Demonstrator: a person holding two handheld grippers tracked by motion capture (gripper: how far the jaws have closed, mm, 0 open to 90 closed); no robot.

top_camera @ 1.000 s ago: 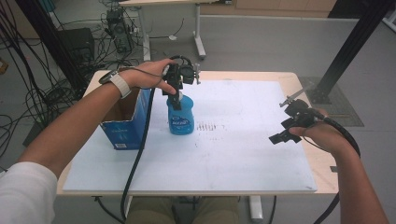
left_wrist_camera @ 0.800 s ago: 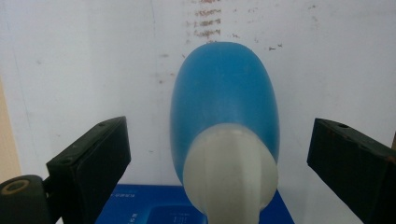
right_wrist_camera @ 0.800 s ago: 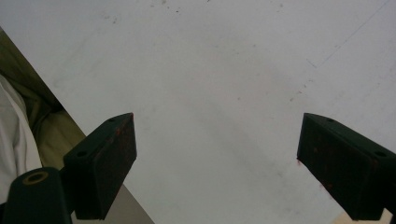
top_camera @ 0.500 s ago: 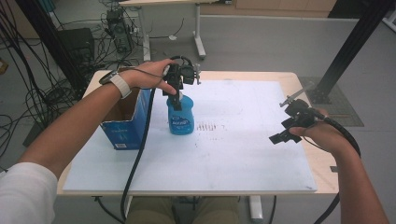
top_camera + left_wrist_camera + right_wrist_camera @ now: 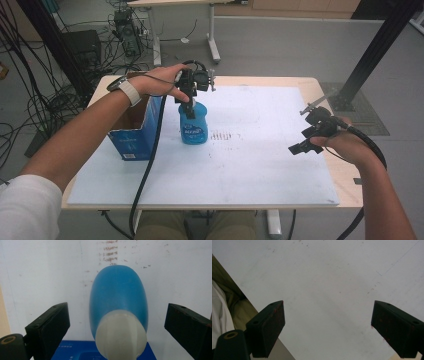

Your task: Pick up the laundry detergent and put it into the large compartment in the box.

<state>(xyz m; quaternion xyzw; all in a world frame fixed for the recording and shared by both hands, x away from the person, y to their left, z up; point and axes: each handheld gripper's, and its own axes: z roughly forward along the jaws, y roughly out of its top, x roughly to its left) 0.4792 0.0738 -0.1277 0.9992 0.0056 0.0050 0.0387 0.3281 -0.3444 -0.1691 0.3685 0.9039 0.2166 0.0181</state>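
- The blue plastic bottle (image 5: 117, 297) has a smooth body with a soft satin sheen; its white plastic cap (image 5: 121, 336) looks matt and faintly ribbed.
- The left tongs (image 5: 117, 330) have 2 matt black jaws, seemingly plastic, with flat, dull faces.
- The right tongs (image 5: 328, 327) show the same matt black, with scuffed reddish marks.
- The white bench top (image 5: 260, 150) is matt, smooth, speckled with brown stains; its edge looks like pale wood.
- The blue cardboard box (image 5: 134, 134) has a printed, slightly glossy outside and raw brown inside.
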